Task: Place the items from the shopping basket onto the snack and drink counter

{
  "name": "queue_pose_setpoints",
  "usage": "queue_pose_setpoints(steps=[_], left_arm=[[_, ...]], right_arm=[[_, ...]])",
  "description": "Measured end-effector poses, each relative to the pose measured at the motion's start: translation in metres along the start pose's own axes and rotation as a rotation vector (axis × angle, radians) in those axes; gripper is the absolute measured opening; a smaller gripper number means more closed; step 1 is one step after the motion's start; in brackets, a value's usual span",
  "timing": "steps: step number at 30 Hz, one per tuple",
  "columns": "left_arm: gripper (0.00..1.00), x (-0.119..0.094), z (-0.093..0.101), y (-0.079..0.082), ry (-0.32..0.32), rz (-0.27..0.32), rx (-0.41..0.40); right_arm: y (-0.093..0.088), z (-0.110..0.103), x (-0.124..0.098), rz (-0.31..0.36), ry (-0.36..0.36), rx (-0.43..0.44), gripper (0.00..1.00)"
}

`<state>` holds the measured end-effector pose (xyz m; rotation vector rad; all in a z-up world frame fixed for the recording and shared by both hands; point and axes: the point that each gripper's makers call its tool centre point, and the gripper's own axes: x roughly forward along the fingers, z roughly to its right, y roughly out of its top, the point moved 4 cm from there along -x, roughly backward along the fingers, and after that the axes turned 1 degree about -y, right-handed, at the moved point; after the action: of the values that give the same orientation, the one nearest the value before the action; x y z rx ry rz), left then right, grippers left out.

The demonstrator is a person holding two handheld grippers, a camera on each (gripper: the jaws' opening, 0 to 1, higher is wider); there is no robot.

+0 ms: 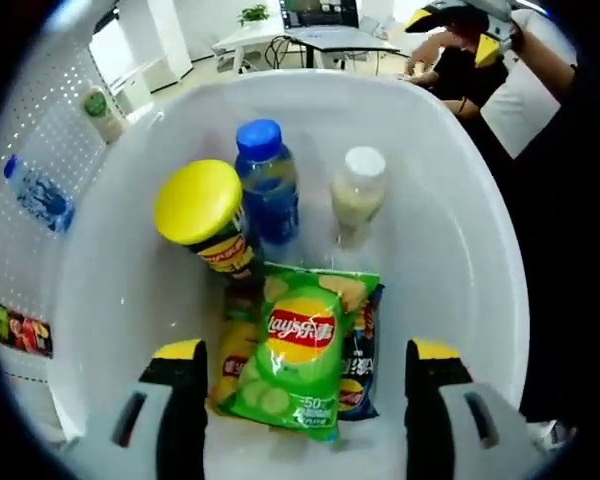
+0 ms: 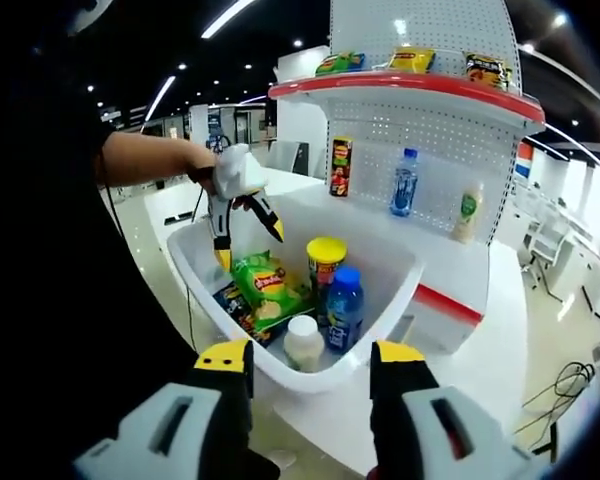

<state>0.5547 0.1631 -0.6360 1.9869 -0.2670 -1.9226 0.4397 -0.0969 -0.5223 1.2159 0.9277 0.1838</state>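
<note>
In the left gripper view, the white basket (image 1: 460, 180) walls ring the frame. A yellow-lidded can (image 1: 205, 212), blue bottle (image 1: 267, 180) and white bottle (image 1: 358, 190) crowd centre; the green Lay's bag (image 1: 295, 350) lies between the spread, empty jaws of the left gripper (image 1: 300, 365).

In the right gripper view, the right gripper (image 2: 310, 365) gapes empty at lower centre, short of the basket rim; shelves (image 2: 420, 100) stand behind.

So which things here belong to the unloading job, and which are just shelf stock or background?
Job:
white basket
green chip bag
dark chip bag
yellow-lidded can
blue bottle
white-capped bottle
counter
left gripper, jaws open

Just there:
red top shelf
water bottle and pale bottle, already on the counter
desks
</note>
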Motion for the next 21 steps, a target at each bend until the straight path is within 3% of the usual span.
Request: queue_pose_setpoints(steps=[10,21], left_arm=[[0.80,0.030,0.002,-0.009,-0.022,-0.088,0.037],[0.79,0.052,0.000,-0.012,-0.046,-0.121,0.041]], right_arm=[[0.001,0.000,0.001,0.000,0.010,-0.005,0.47],[0.001,-0.001,0.000,-0.002,0.009,-0.005,0.47]])
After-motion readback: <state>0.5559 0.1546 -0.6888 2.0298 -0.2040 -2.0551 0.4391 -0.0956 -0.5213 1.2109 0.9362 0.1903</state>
